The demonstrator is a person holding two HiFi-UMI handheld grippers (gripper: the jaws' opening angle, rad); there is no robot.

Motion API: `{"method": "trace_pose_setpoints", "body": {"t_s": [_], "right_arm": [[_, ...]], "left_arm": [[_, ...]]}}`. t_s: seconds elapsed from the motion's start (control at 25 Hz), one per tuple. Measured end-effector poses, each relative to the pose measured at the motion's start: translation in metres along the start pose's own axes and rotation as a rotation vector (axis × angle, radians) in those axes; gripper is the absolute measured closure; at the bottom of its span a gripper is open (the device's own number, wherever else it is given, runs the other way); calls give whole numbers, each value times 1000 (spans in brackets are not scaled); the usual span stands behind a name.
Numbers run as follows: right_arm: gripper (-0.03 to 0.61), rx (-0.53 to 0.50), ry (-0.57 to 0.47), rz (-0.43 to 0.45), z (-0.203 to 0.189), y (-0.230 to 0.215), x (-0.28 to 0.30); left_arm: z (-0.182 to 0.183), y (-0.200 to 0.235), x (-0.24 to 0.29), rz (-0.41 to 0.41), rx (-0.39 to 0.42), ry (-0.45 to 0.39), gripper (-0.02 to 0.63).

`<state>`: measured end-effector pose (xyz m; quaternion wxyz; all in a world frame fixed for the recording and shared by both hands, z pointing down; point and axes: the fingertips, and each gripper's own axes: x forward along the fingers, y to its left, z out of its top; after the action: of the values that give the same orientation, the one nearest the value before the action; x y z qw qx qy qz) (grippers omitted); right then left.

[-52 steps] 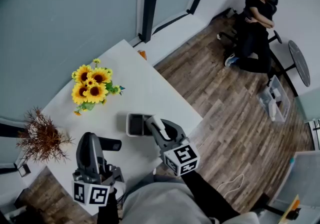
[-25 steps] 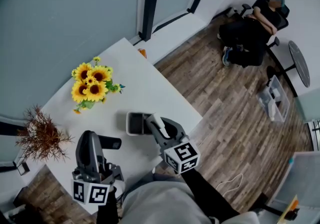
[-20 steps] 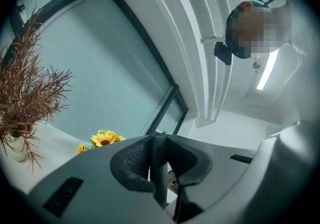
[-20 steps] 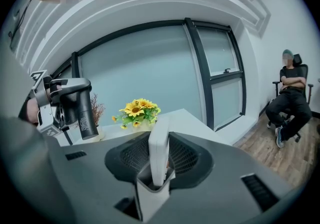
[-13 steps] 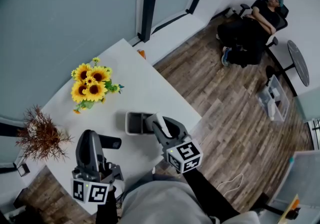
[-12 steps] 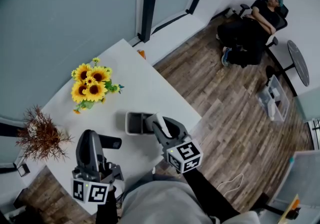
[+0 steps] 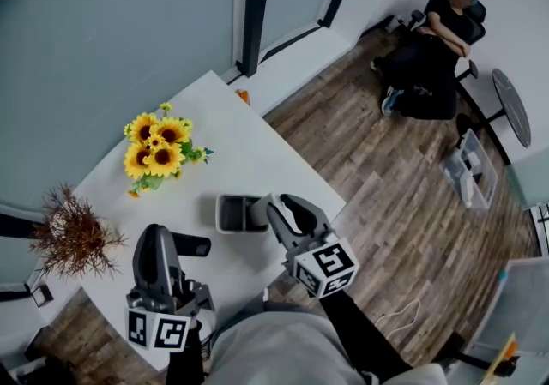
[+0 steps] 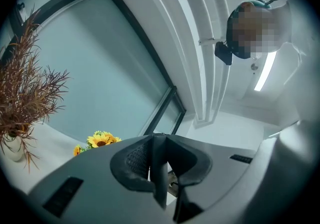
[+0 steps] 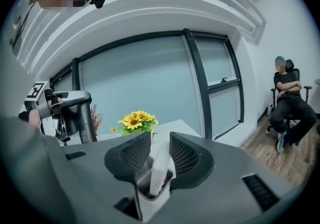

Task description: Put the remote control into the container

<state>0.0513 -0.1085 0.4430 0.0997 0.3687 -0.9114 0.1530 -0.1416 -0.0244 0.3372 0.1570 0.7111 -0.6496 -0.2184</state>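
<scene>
A white remote control stands tilted in the small grey container, its top sticking out between the jaws of my right gripper. The jaws stand apart around it, open. In the head view the container sits near the white table's front right edge, with the right gripper just to its right and a bit of the remote showing. My left gripper rests to the left of the container, shut on nothing; its pads meet in the left gripper view.
A vase of sunflowers stands mid-table and a dried brown plant at the table's left end. A person sits in an office chair across the wooden floor. A glass partition with dark frames lies behind the table.
My right gripper has drawn back a little to the right, away from the container, and its jaws have parted from the remote. The left gripper has stayed put.
</scene>
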Motion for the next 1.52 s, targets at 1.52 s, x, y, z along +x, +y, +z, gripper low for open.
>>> {"method": "trace_pose_setpoints", "body": {"t_s": [1.52], "right_arm": [[574, -15, -261, -200, 66, -4, -97]], "left_arm": [[23, -52, -19, -98, 40, -62, 545]]}}
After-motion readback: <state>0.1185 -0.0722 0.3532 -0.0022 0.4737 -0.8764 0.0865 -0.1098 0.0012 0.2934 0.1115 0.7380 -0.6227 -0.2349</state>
